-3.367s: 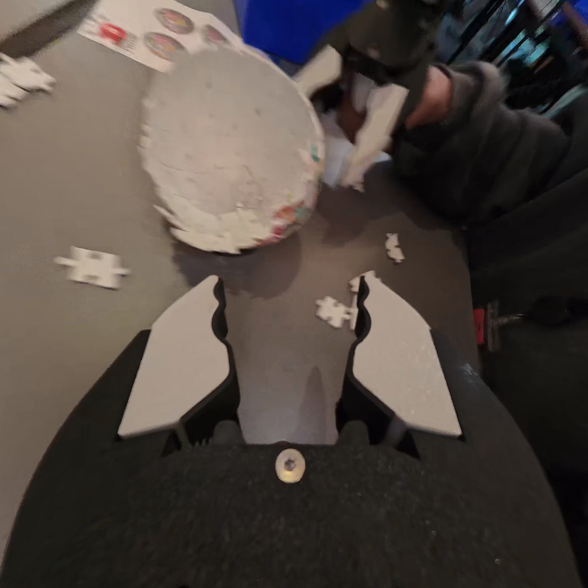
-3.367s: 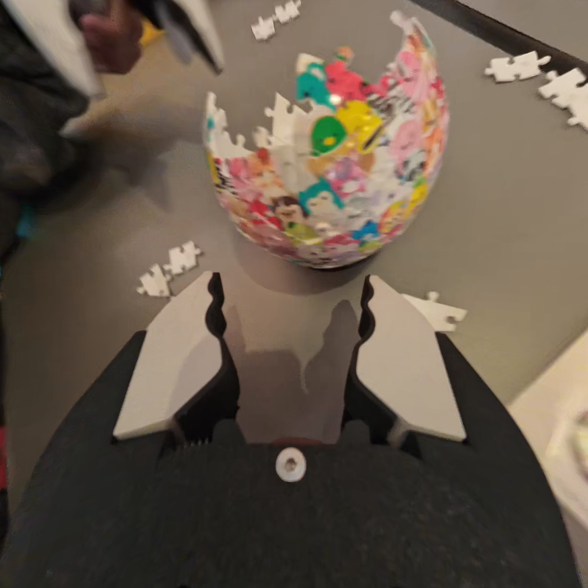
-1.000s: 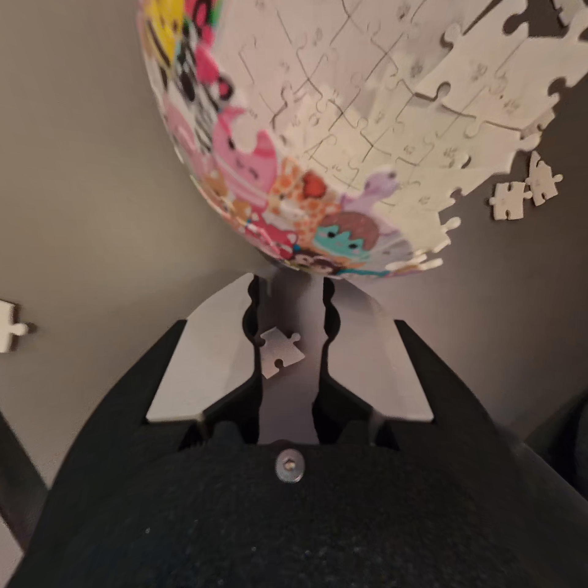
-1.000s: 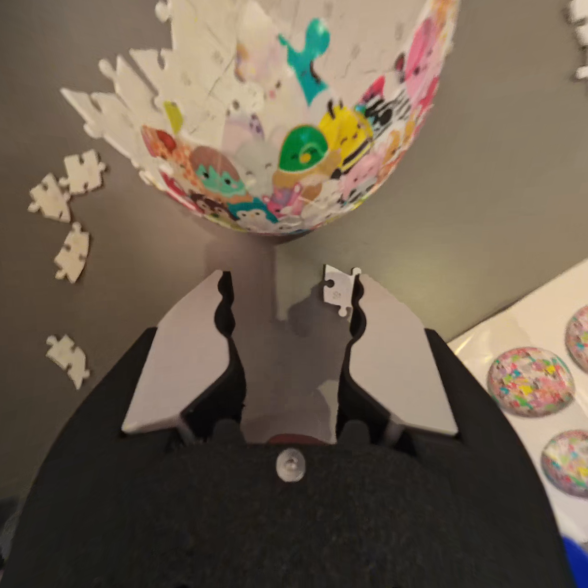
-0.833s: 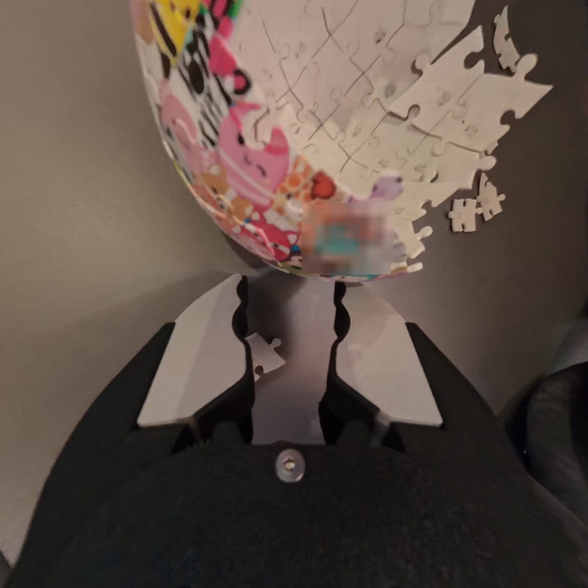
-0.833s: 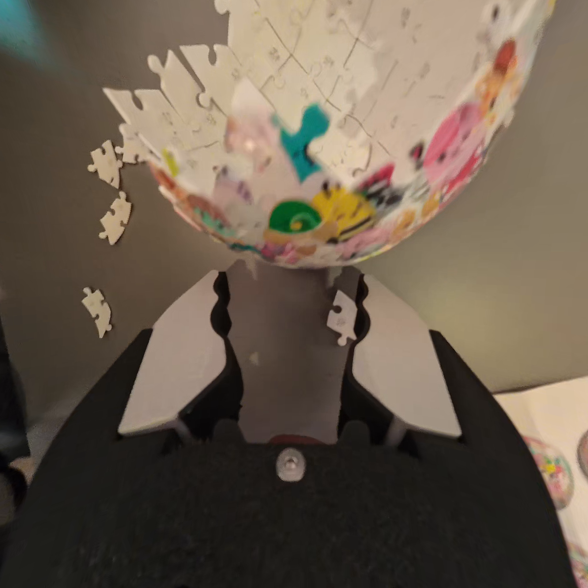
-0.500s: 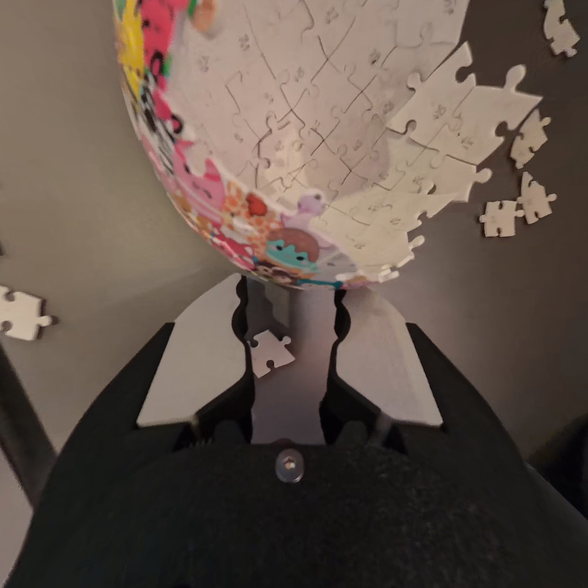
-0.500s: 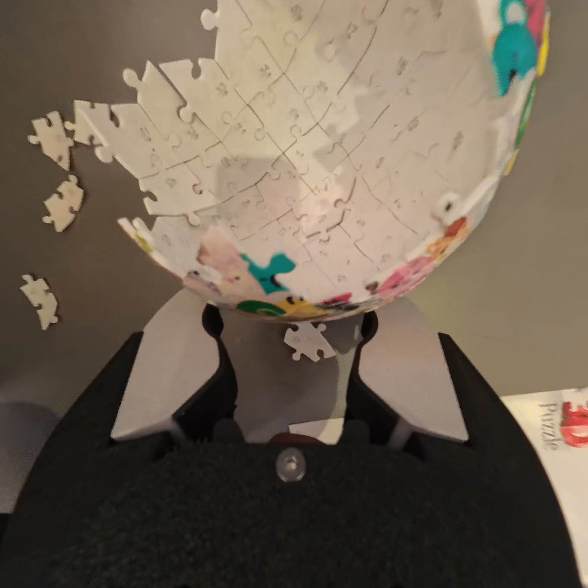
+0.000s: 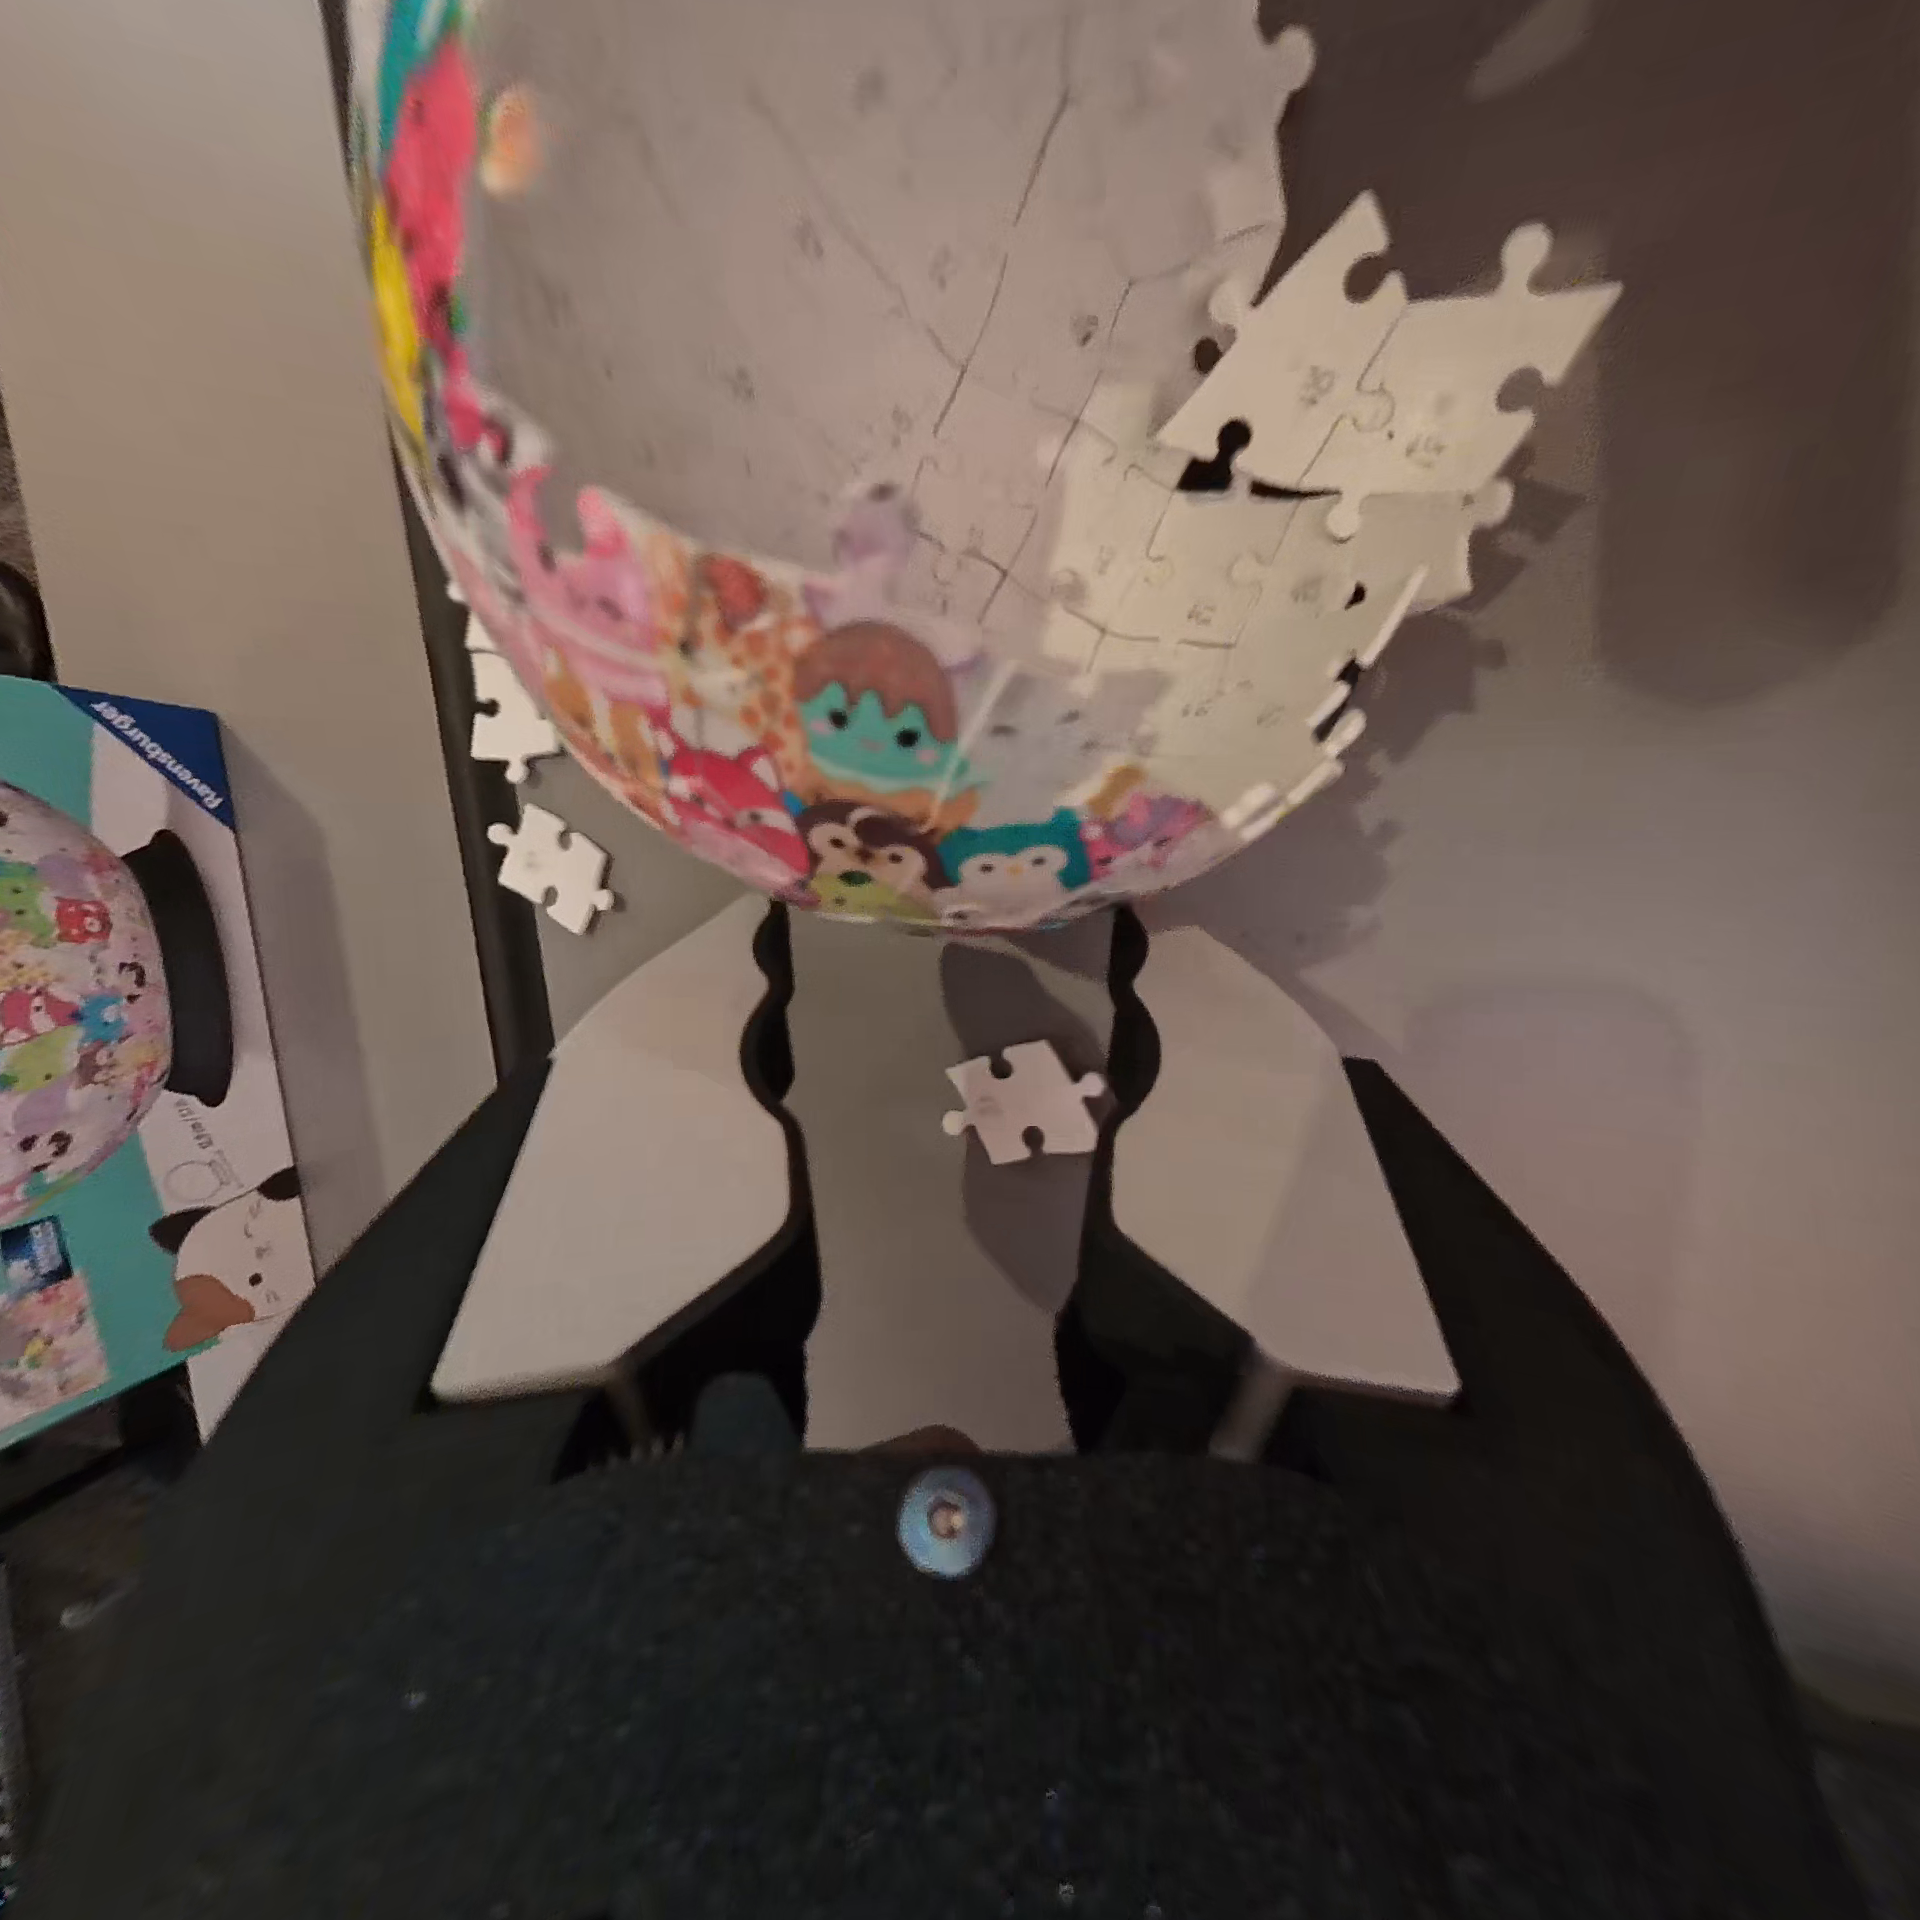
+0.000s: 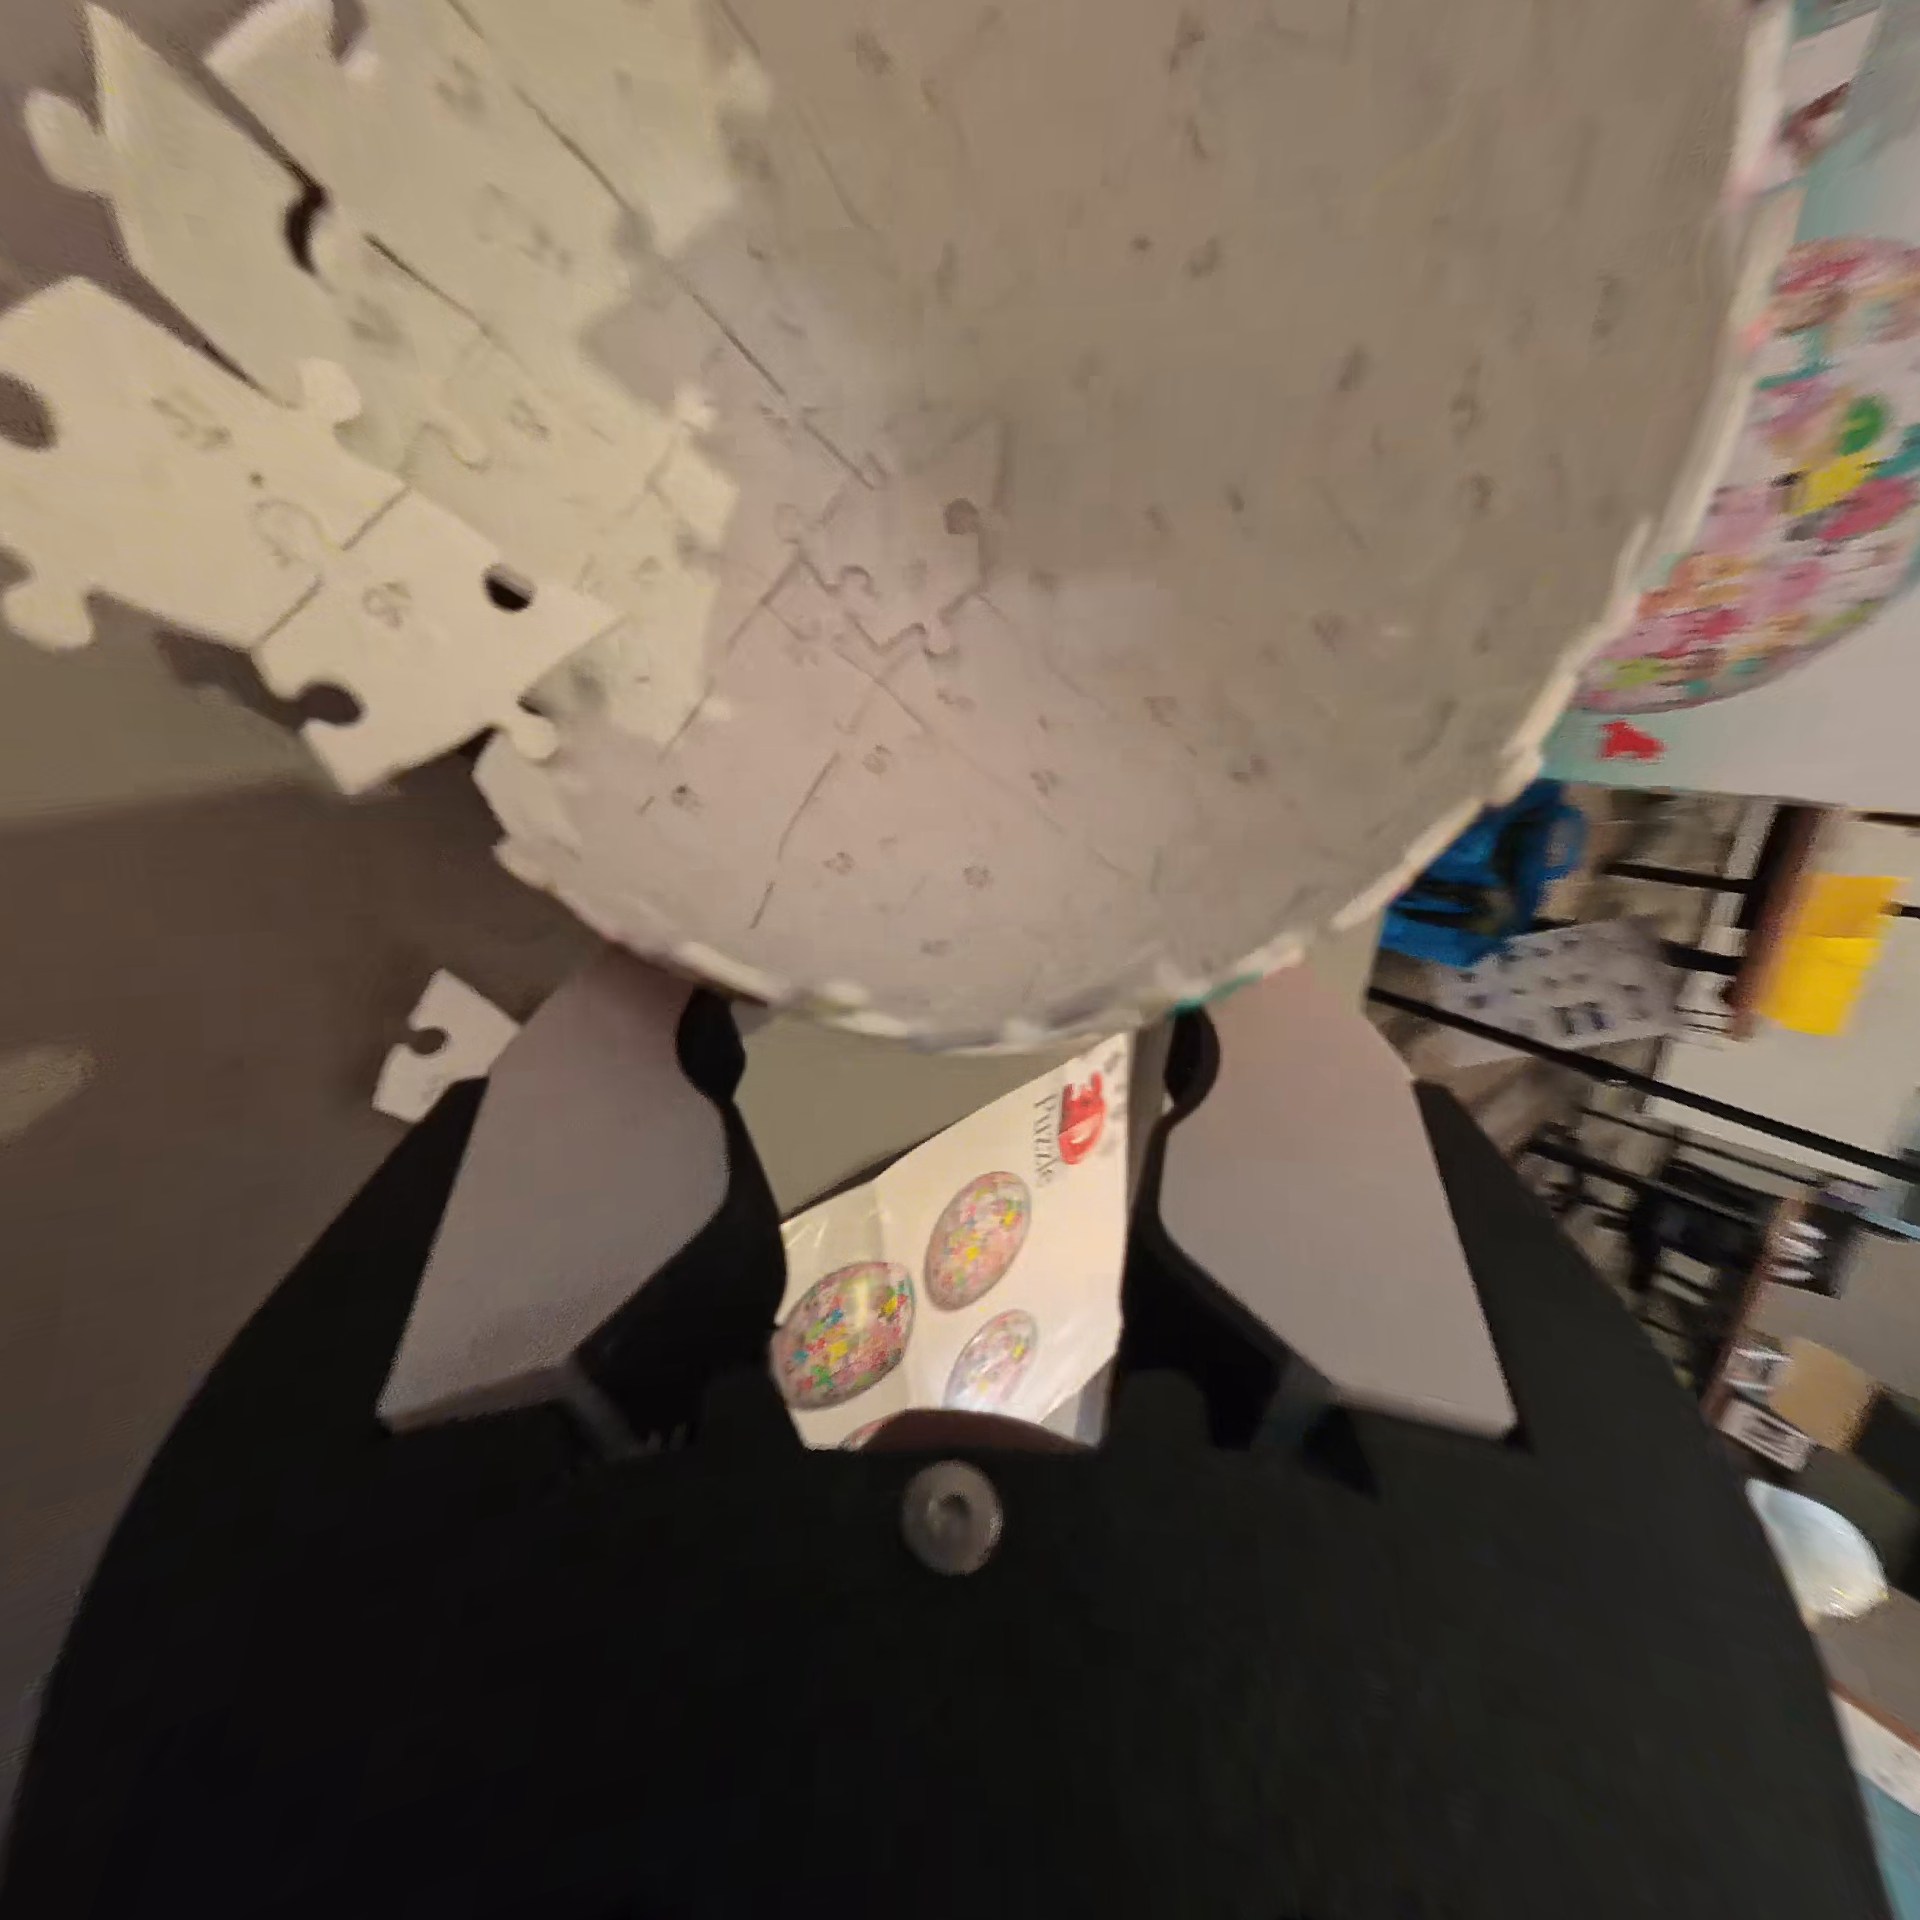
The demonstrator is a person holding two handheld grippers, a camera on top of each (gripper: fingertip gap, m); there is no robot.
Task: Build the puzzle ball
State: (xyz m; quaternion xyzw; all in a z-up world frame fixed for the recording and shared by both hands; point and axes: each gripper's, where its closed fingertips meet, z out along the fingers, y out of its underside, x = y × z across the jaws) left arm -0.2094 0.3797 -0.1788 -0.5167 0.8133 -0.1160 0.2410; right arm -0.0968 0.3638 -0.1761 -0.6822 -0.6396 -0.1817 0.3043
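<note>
The half-built puzzle ball (image 9: 852,416) is a large open shell, white inside and printed with colourful cartoon figures outside. Jagged white pieces jut from its rim (image 9: 1382,384). In the left wrist view my left gripper (image 9: 948,935) is open, its fingertips right at the ball's lower outer edge; I cannot tell if they touch it. A loose white piece (image 9: 1023,1101) lies on the table between its fingers. In the right wrist view the ball's white inside (image 10: 1039,468) fills the top. My right gripper (image 10: 945,1023) is open, its tips against the ball's lower rim.
The puzzle box (image 9: 104,1039) lies at the left, past the table's dark edge (image 9: 488,935). Loose pieces (image 9: 551,862) lie beside the ball, one (image 10: 436,1039) by my right gripper's left finger. An instruction sheet (image 10: 956,1247) lies under the right gripper. Shelving (image 10: 1662,1039) stands at the right. The gap from one gripper's tips to the other's is roughly 12 cm.
Both grippers have closed in on the ball, which now fills the views and shows more of its white inside. The left jaws have spread wider. The right view has swung toward the sheet and shelving.
</note>
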